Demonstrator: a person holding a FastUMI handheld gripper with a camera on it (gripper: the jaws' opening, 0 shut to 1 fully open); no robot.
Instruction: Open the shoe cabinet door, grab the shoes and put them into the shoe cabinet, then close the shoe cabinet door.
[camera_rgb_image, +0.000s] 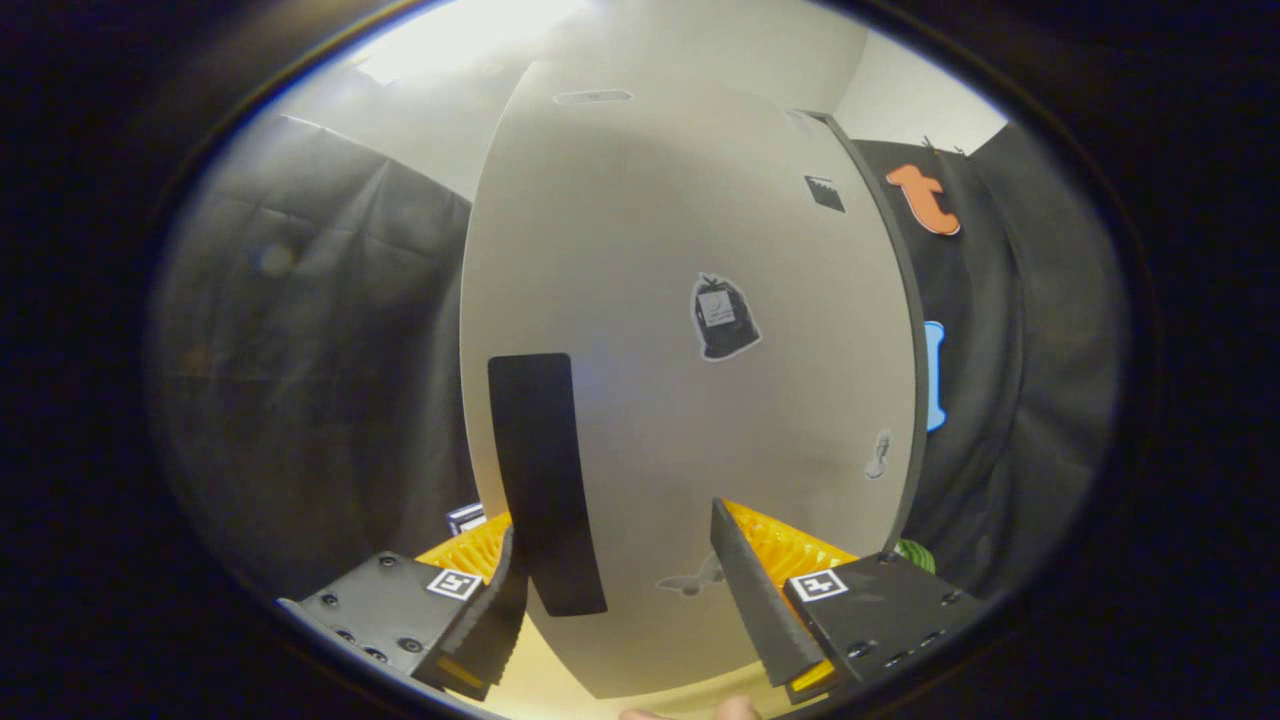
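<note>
The gripper (620, 590) stands with its fingers well apart and nothing between them but the pale face of the shoe cabinet door (690, 380), which is close ahead. The dark vertical handle (545, 480) sits just inside the left finger (490, 620), nearer that finger than the right one (765, 600), so the gap is not centred on it. The door looks shut or close to shut from here, its right edge running against the booth's dark cloth; whether it has yet to be opened or has just been closed cannot be told, and no shoes are in sight. If the handle is to be gripped, the off-centre approach is the risk: the left finger could strike the handle's face, or the fingers could close on flat panel and slip. The stickers (725, 318) on the door give no purchase. A fingertip (735, 708) at the lower rim lies close under the right finger and could be pinched.
</note>
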